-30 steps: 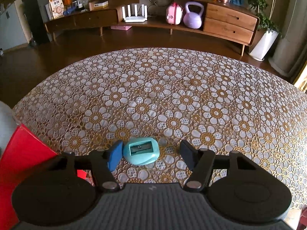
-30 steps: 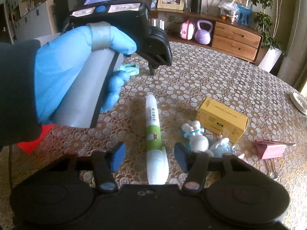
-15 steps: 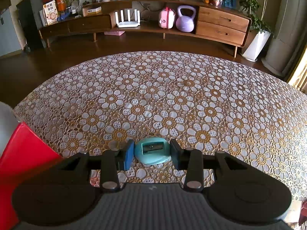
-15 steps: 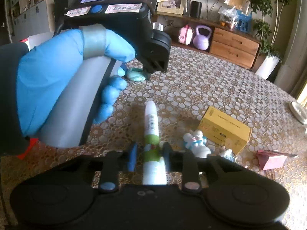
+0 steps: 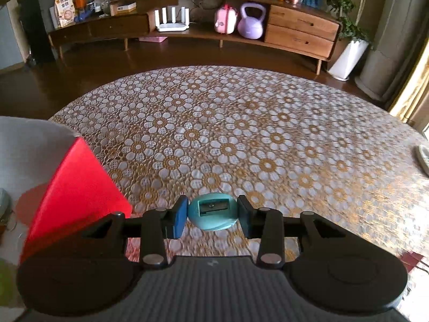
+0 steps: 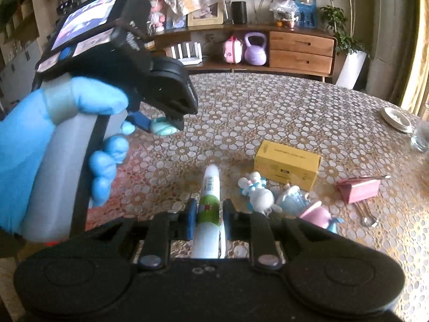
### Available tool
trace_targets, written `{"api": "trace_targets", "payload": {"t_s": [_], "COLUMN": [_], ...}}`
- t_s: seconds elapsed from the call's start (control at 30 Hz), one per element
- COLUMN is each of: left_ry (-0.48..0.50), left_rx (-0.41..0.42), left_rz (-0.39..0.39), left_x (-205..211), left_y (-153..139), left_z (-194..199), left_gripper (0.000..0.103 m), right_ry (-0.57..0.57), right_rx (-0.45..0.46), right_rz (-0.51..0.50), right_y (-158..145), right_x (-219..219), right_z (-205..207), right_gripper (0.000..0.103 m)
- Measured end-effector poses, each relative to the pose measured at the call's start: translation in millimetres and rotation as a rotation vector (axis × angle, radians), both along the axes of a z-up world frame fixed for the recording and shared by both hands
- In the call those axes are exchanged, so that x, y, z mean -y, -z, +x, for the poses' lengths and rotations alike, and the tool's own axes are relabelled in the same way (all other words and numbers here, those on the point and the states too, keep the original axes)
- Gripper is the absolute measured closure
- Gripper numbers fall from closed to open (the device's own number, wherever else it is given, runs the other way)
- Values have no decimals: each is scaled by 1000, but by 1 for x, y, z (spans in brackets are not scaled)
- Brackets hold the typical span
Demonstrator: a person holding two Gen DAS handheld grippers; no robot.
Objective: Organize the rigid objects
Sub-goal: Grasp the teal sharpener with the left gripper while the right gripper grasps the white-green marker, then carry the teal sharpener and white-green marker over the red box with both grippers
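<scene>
A teal egg-shaped pencil sharpener [image 5: 213, 209] hangs a little above the flowered tablecloth [image 5: 241, 134], with my left gripper [image 5: 211, 216] shut on its two sides. The right wrist view shows the same gripper [image 6: 161, 123], held by a blue-gloved hand [image 6: 80, 123], with the sharpener [image 6: 162, 128] in its pads. My right gripper [image 6: 207, 218] is shut on the lower half of a white and green tube [image 6: 211, 182]. The tube points away from me and is raised off the cloth.
A red-sided box [image 5: 77, 187] stands at the left, next to my left gripper. Right of the tube lie a yellow carton [image 6: 288, 163], small white and blue figurines [image 6: 257, 193] and a pink binder clip [image 6: 359, 189]. A plate [image 6: 395, 116] and a glass [image 6: 421, 136] sit far right.
Both grippers went from open around their objects to shut on them. The left has lifted the sharpener off the cloth, and the right has raised the tube and rolled slightly.
</scene>
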State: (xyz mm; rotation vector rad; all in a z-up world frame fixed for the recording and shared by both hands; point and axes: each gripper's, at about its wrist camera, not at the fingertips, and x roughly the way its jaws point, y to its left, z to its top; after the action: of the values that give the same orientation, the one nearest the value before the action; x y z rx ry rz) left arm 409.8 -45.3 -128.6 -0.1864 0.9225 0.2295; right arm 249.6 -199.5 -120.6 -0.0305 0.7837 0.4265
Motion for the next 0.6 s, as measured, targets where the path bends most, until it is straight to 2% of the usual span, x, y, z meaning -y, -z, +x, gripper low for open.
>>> {"api": "trace_targets", "payload": {"t_s": [0.1, 0.2, 0.33, 0.4, 0.6], "left_ry": [30, 58, 101, 120, 189], "left_rx": [10, 21, 44, 55, 75], "left_rz": [2, -4, -7, 5, 13], "left_x": [3, 3, -3, -6, -17], "left_y": [-13, -27, -46, -53, -64], "left_z": [-14, -31, -57, -70, -115], "left_gripper": [64, 64, 64, 64, 64], "right_ry": [3, 9, -14, -33, -45], "right_rx": [17, 31, 36, 6, 5], "right_rz": [3, 7, -29, -30, -87], "right_y": [-8, -17, -20, -15, 1], "right_x": [4, 8, 7, 7, 6], "right_z": [-12, -24, -38, -39, -38], "right_gripper": [83, 93, 94, 94, 93]}}
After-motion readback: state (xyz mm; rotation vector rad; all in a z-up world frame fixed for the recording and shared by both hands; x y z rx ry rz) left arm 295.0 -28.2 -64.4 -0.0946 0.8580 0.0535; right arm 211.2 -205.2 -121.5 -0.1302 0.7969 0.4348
